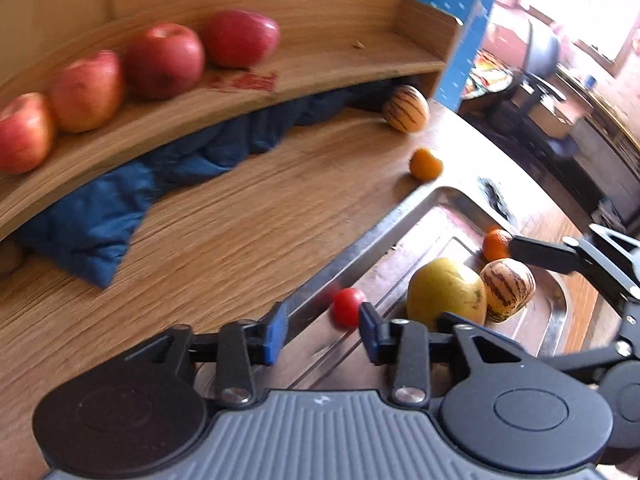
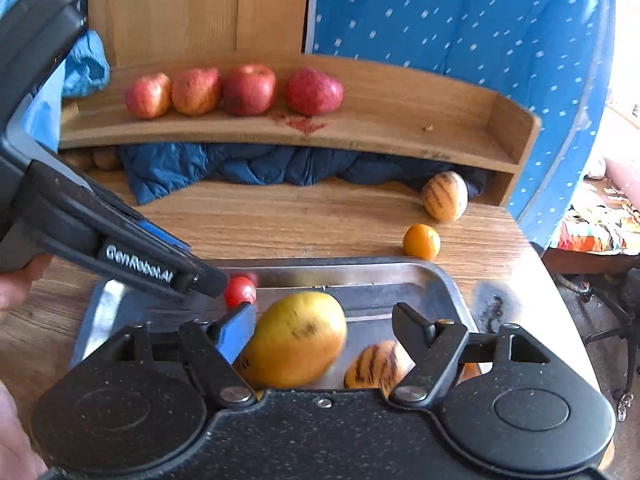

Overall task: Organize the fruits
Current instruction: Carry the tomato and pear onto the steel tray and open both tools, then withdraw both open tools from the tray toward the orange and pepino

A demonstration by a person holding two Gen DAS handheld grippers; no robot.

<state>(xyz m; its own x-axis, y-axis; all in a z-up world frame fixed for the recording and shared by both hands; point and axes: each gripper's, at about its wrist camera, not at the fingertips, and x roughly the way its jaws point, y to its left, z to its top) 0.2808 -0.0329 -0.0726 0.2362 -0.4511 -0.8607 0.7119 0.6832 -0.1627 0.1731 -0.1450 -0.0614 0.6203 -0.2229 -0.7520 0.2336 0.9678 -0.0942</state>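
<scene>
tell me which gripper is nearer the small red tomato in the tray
Left. The left gripper has its open fingers right at the red tomato. The right gripper sits farther along the tray, open around the yellow mango.

The wooden table (image 2: pixel 304 220) carries a metal tray (image 2: pixel 440 276), a small orange fruit (image 2: pixel 421 241) and a striped melon (image 2: pixel 445 196) near the tray's far corner, a crumpled blue cloth (image 2: pixel 224 168), and a wooden shelf (image 2: pixel 392 120) with four red apples (image 2: pixel 248 90) in a row.
</scene>
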